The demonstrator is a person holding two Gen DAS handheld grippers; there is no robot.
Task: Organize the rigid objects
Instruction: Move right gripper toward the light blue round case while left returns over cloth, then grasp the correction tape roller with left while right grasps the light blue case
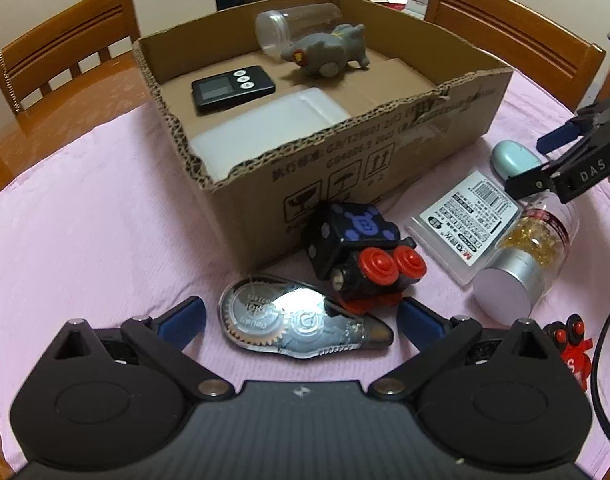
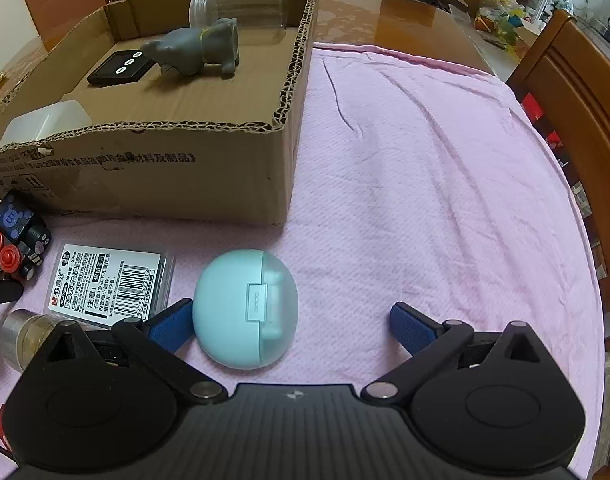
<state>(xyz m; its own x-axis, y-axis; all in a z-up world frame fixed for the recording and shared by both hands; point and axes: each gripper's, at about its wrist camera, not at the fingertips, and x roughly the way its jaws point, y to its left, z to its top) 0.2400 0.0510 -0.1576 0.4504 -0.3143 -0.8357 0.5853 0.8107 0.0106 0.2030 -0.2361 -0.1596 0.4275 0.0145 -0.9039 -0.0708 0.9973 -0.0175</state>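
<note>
So both tongs are spread wide with nothing in them, each lined up on its own target. The left tongs (image 1: 301,316) have the clear correction tape dispenser (image 1: 301,322) lying right between the blue pads, long axis running crosswise from pad to pad, gear end toward the left pad and pointed tip toward the right one, so I'd guess closing now would squeeze it end to end rather than across its narrow width. The right tongs (image 2: 291,322) are closer to the mint earbud case (image 2: 245,308), but it sits off-centre, snug against the left pad (image 2: 171,324) and well away from the right pad, so I reckon a shift left is needed before closing. The cardboard box (image 1: 385,152) sits straight ahead of both on the pink-clothed counter (image 2: 425,184). Count inside the box: one black timer (image 1: 233,88), one grey toy animal (image 1: 329,50), one clear jar (image 1: 297,26), one white plastic container (image 1: 265,128). Outside on the cloth: one tape dispenser, one earbud case, one black toy train (image 1: 361,252) with red wheels, one flat labelled pack (image 1: 469,224), one silver-lidded jar of gold capsules (image 1: 525,264), plus a small red thing (image 1: 573,344) at the edge I can't identify.
</note>
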